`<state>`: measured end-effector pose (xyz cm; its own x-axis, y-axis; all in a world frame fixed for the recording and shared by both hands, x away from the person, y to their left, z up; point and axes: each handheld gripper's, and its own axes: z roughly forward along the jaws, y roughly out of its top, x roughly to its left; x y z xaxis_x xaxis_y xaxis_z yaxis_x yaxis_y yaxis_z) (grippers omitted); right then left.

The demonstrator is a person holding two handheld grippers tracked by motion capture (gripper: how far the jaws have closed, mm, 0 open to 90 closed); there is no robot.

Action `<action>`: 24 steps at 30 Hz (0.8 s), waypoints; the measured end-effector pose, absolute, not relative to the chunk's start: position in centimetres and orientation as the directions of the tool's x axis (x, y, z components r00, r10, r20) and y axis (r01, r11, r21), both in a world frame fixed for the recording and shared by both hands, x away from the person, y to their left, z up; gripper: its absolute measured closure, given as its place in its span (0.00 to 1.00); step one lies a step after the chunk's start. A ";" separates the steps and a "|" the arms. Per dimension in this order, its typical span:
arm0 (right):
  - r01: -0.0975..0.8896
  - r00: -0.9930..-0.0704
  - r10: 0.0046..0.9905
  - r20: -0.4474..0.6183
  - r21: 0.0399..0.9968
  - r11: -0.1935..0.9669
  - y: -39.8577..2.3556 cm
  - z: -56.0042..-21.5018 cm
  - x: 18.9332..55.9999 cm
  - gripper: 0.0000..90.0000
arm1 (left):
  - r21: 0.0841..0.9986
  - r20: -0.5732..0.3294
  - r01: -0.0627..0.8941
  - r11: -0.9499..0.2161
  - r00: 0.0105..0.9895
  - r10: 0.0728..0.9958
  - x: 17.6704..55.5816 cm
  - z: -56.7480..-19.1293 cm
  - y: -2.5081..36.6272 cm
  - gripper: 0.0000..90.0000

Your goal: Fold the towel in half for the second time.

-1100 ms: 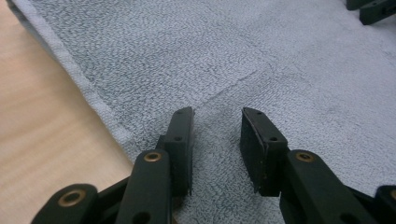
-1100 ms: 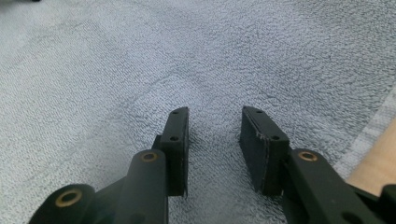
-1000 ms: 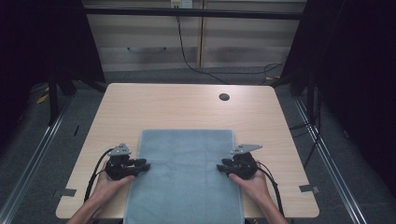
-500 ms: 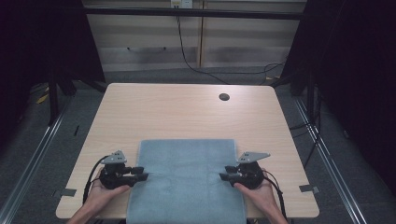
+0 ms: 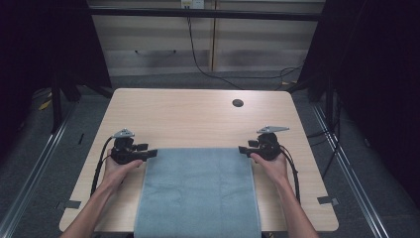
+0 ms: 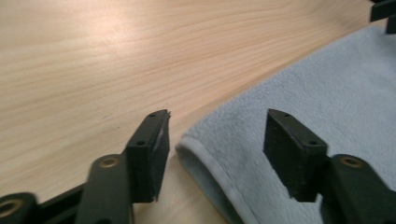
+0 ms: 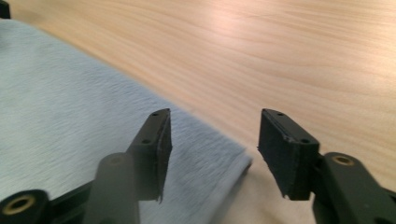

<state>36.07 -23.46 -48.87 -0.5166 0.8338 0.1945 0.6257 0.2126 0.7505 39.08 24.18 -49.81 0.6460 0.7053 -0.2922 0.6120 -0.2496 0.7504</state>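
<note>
1. Nearest, at the bottom middle of the high view: a grey-blue towel lies flat on the wooden table, and its near end hangs over the table's front edge.
2. The left gripper sits just beside the towel's far-left corner. Its jaws have just been opening and now stand spread. In the left gripper view that corner lies on the wood in the gap, with neither pad pressing it.
3. Same deal on the other side: the right gripper is at the far-right corner, its jaws have just been opening, and they're spread wide. In the right gripper view the corner lies loose between them.
4. Bare wood runs down both sides of the towel, past each forearm.
5. Beyond the towel's far edge, the back half of the table is open.
6. Only a small dark round hole sits up there, upper right, well apart from everything.
7. Farthest back, past the table's far edge, a cable hangs down.
</note>
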 end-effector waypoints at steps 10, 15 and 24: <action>0.670 -0.518 0.817 0.252 0.713 0.206 -23.2 -50.9 37.2 0.64 | 0.732 -0.243 0.598 -0.327 0.677 0.695 39.9 -50.9 22.5 0.67; 0.671 -0.542 0.800 0.259 0.707 0.225 -23.0 -50.7 36.9 0.91 | 0.730 -0.273 0.607 -0.314 0.680 0.680 39.7 -51.0 22.7 0.91; 0.637 -0.548 0.795 0.262 0.746 0.193 -23.5 -48.5 37.2 0.95 | 0.775 -0.317 0.591 -0.225 0.672 0.669 40.0 -49.0 23.1 0.95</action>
